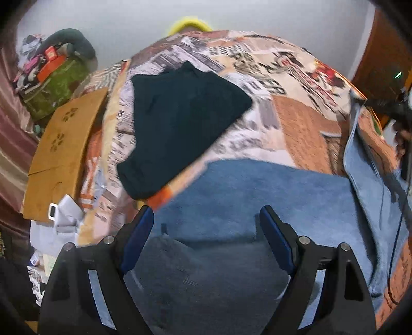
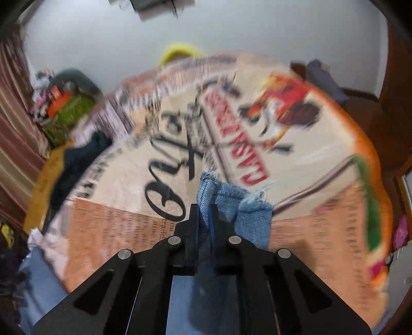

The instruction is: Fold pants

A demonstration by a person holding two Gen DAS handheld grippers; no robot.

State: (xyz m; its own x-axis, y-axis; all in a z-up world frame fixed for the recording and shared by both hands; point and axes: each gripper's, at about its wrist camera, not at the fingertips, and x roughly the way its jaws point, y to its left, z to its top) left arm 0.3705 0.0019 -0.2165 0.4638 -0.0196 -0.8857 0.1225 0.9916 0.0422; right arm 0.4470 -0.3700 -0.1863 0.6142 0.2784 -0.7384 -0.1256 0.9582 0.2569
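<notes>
Blue denim pants [image 1: 257,190] lie across the near part of a printed blanket [image 1: 296,123] on a bed. My left gripper [image 1: 206,224] is open just above the denim, jaws wide apart, nothing between them. My right gripper [image 2: 204,208] is shut on the frayed hem of a pant leg [image 2: 247,208] and holds it above the blanket [image 2: 309,159]. In the left wrist view the right gripper [image 1: 396,108] shows at the far right edge, with a lifted strip of denim [image 1: 360,154] hanging from it. The right wrist view is motion-blurred.
A folded dark garment [image 1: 180,123] lies on the blanket's left side, also in the right wrist view [image 2: 77,165]. A cardboard box [image 1: 61,149] and a green bag with clutter [image 1: 54,85] stand left of the bed. A yellow object [image 1: 190,24] sits beyond the far edge.
</notes>
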